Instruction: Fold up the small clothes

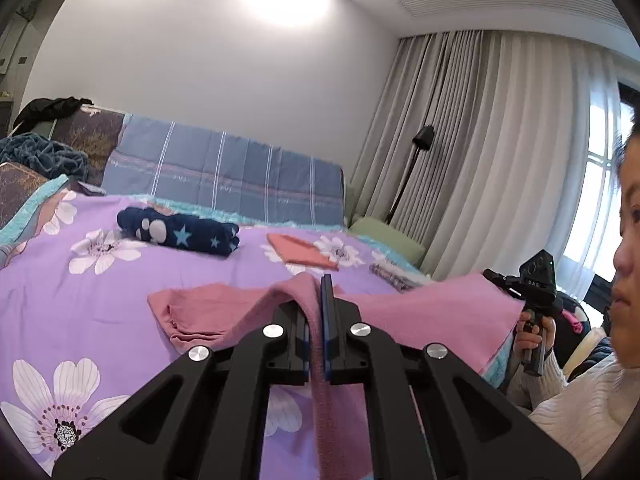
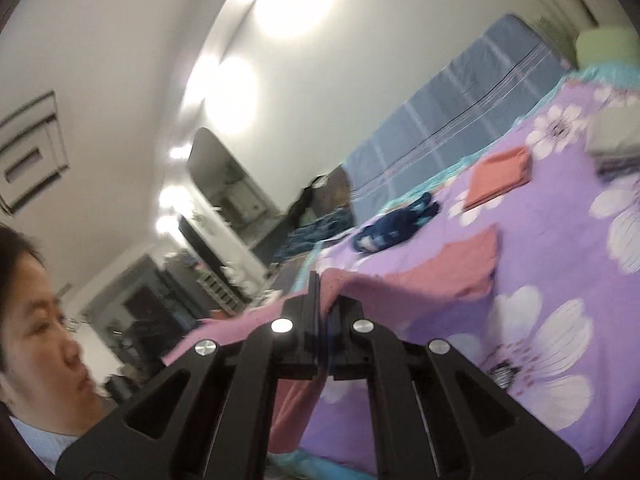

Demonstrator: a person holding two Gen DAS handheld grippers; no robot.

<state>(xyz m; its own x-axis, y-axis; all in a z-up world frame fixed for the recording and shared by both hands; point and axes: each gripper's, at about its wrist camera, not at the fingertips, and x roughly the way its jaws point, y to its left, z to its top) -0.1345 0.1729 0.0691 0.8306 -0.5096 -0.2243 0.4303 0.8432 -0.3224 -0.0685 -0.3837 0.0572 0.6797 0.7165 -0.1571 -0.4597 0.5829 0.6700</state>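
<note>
Left gripper (image 1: 318, 300) and right gripper (image 2: 322, 300) each pinched tight on pink garment (image 1: 440, 312), centre frame; lifted above bedspread (image 1: 60, 280), apparently for folding over.

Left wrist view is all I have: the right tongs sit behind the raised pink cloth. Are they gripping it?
Observer: Yes. In the right wrist view the right tongs are shut on an edge of the pink garment.
Operator: Does any cloth hang beneath them?
Observer: Yes, part of it drops below the tongs, above the bedspread.
Operator: Is the orange cloth folded?
Observer: From that side the orange cloth looks folded into a rectangle, lying apart from the garment.
</note>
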